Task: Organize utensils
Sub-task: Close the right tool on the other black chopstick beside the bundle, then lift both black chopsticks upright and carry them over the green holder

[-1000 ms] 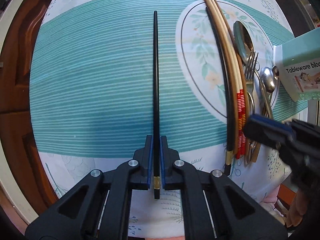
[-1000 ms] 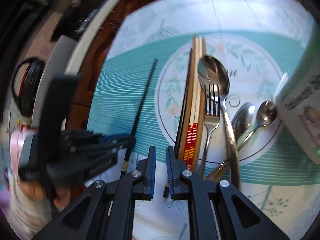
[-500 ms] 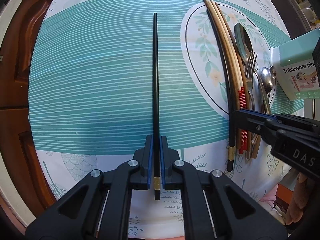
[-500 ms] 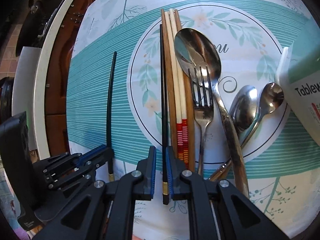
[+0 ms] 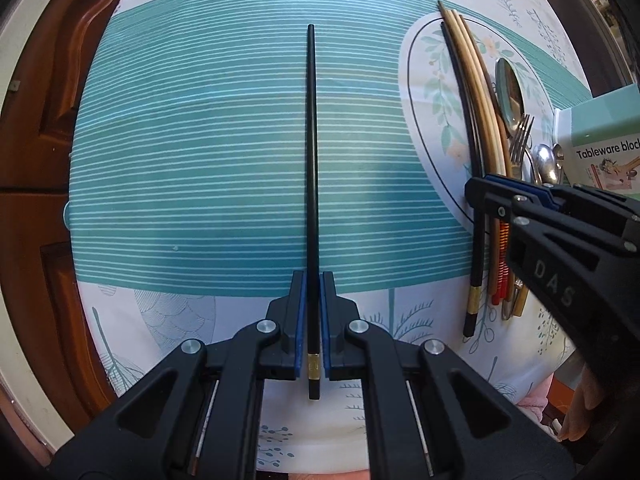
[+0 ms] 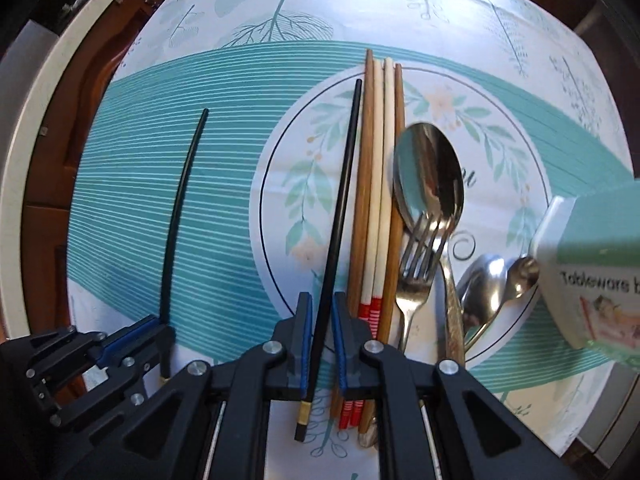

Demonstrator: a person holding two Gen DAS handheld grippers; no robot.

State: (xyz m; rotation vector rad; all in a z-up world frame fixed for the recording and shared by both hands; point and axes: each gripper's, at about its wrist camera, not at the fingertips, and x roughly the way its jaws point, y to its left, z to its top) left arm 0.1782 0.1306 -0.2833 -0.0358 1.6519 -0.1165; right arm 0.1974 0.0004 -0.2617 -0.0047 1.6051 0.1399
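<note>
My left gripper [image 5: 312,280] is shut on the gold-banded end of a black chopstick [image 5: 311,140], which lies level over the teal striped mat [image 5: 200,160]. That chopstick [image 6: 182,200] and the left gripper [image 6: 160,326] also show at the lower left of the right wrist view. My right gripper [image 6: 320,300] points down and straddles a second black chopstick [image 6: 340,208] near its gold band. Its jaws are narrow, with slim gaps beside the stick. This chopstick [image 5: 466,120] rests at the left of the utensil pile, under the right gripper [image 5: 480,190].
Beside the second black chopstick lie brown wooden chopsticks [image 6: 364,200], pale red-banded chopsticks [image 6: 382,200], a large spoon [image 6: 430,172], a fork [image 6: 420,264] and two small spoons [image 6: 486,280]. A green "Tableware" box [image 6: 592,272] stands at the right. Dark wood [image 5: 40,200] borders the table on the left.
My right gripper swung in from the left, tipped downward and came down over the second black chopstick, which now sits between its fingers. The left gripper drifted slightly away from the pile with its chopstick.
</note>
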